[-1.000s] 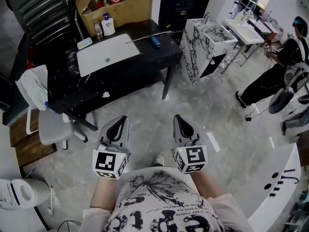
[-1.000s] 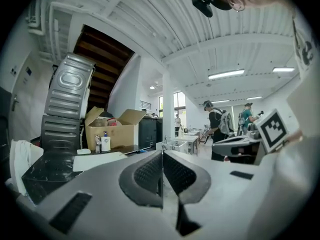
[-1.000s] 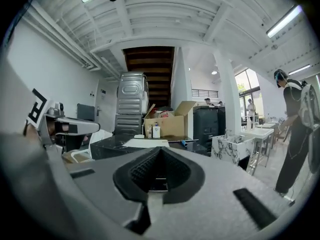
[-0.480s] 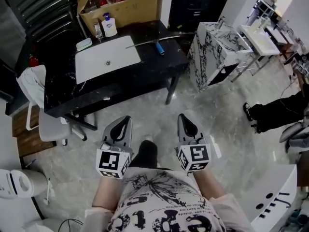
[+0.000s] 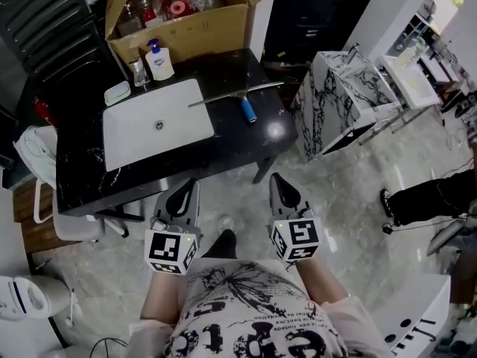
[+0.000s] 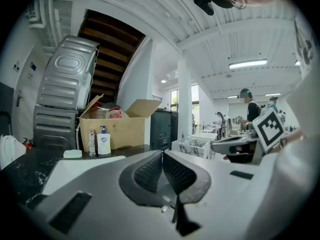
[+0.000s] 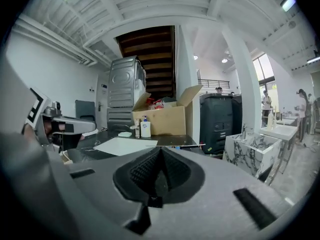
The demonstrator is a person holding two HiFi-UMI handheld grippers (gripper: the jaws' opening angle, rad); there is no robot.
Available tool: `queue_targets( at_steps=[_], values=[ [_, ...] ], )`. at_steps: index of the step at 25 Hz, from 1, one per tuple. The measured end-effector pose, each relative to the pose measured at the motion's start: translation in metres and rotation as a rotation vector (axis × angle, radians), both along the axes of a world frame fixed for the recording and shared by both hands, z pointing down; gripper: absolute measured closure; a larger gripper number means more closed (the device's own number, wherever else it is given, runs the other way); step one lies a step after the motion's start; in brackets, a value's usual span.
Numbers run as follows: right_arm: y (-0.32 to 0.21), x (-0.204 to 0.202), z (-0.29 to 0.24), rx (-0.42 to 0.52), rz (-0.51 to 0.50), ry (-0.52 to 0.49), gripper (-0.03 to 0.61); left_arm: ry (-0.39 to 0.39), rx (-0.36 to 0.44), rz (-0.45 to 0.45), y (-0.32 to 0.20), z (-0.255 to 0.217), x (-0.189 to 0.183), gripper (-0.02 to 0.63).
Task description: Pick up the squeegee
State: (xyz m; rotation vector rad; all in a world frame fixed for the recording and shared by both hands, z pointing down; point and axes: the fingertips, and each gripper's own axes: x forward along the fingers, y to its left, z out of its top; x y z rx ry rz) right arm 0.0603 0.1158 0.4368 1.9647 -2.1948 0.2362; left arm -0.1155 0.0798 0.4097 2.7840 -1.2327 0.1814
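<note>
The squeegee (image 5: 246,107), a long thin blade with a blue handle, lies on the black table (image 5: 246,144) just right of the white sink basin (image 5: 153,136). In the right gripper view the squeegee (image 7: 175,145) shows as a thin line beyond the jaws. Both grippers hang over the floor in front of the table, well short of the squeegee. My left gripper (image 5: 191,183) (image 6: 162,156) is shut and empty. My right gripper (image 5: 273,179) (image 7: 160,154) is shut and empty too. The left gripper view does not show the squeegee.
An open cardboard box (image 5: 182,21) stands at the table's back, with a soap bottle (image 5: 158,62) and soap dish (image 5: 117,93) before it. A marble-patterned cabinet (image 5: 335,99) stands to the right, a white chair (image 5: 41,155) to the left. A person's legs (image 5: 432,196) show far right.
The table and squeegee have come nearer and lower in the head view as both grippers moved forward towards them. Both stayed shut.
</note>
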Motion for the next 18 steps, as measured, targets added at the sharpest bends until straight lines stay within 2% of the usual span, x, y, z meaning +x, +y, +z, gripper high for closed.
queue_targets(
  at_steps=[4, 8, 14, 18],
  values=[
    [-0.075, 0.014, -0.002, -0.019, -0.013, 0.001, 0.586, 0.004, 0.002, -0.022, -0.074, -0.007, 0.009, 0.601],
    [-0.132, 0.026, 0.003, -0.053, -0.032, -0.007, 0.586, 0.015, -0.002, -0.039, -0.125, -0.013, 0.019, 0.601],
    [-0.190, 0.039, 0.018, -0.117, -0.078, -0.002, 0.586, 0.002, -0.008, -0.064, -0.162, -0.010, 0.033, 0.601],
    [-0.221, 0.043, 0.039, -0.195, -0.137, 0.017, 0.585, -0.009, -0.020, -0.121, -0.177, -0.015, 0.039, 0.601]
  ],
)
